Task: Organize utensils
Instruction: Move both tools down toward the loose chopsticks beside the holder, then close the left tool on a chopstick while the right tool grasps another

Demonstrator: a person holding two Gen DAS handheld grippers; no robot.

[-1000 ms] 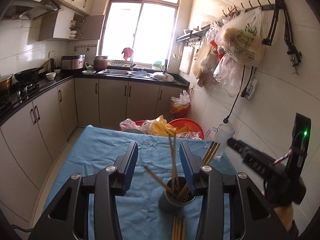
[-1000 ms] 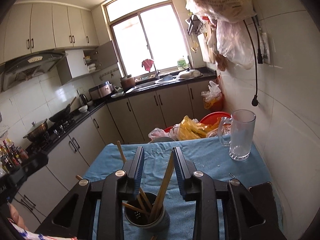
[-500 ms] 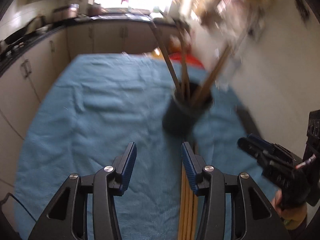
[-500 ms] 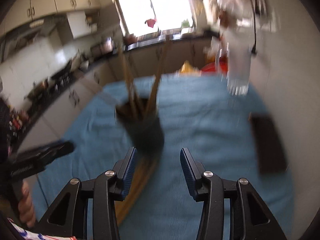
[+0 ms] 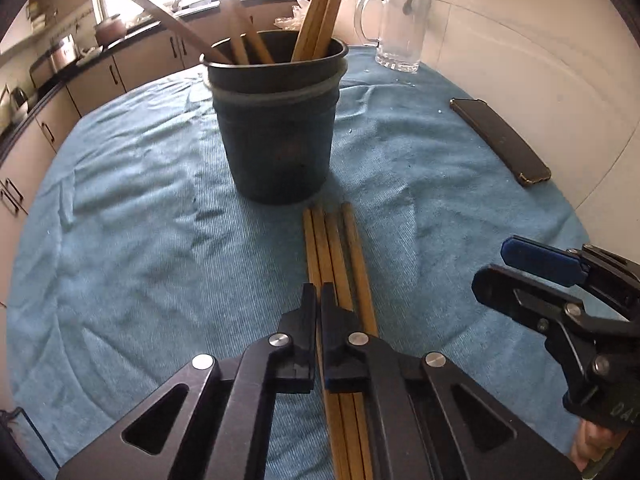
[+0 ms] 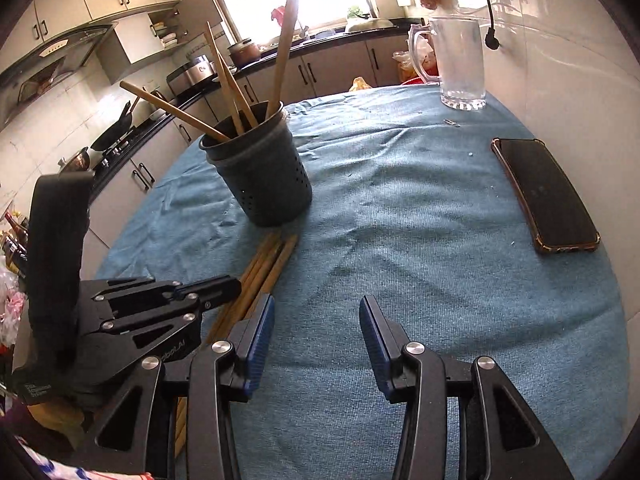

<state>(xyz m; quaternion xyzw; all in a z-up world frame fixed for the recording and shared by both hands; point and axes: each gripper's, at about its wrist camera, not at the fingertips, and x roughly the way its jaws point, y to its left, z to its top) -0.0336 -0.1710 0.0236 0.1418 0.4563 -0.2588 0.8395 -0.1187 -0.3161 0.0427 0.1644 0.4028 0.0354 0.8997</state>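
A dark perforated utensil holder stands on the blue cloth with several wooden chopsticks leaning in it. Several loose chopsticks lie side by side on the cloth just in front of it. My left gripper is low over these, shut on the leftmost chopstick, its fingers hiding the middle of the row. My right gripper hovers to the right of the row, open, with only bare cloth between its fingers.
A black phone lies on the cloth by the tiled wall on the right. A glass mug stands at the far right corner. The blue cloth covers the table; kitchen cabinets run behind it.
Both grippers came down from above the holder to just over the cloth. The left jaws went from open to shut at the loose chopsticks. The right jaws widened slightly.
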